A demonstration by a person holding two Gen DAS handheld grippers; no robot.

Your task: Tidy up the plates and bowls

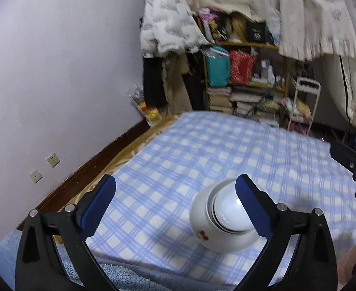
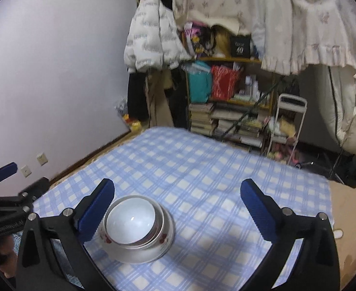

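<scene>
White bowls with a red flower pattern sit nested in a stack (image 2: 136,230) on the blue checked cloth (image 2: 202,181); the stack also shows in the left wrist view (image 1: 224,220). I cannot tell if a plate lies under it. My left gripper (image 1: 175,194) is open and empty, with its right finger (image 1: 250,203) in front of the stack. My right gripper (image 2: 176,198) is open and empty, with its left finger (image 2: 95,211) just left of the stack. Each gripper shows at the edge of the other's view.
The cloth (image 1: 226,150) covers a low surface beside a pale wall (image 1: 56,72). A cluttered shelf (image 2: 229,101) with books and bags, a hanging white jacket (image 2: 151,36) and a small white chair (image 2: 287,121) stand beyond the far edge. A fluffy blue blanket (image 1: 119,274) lies near me.
</scene>
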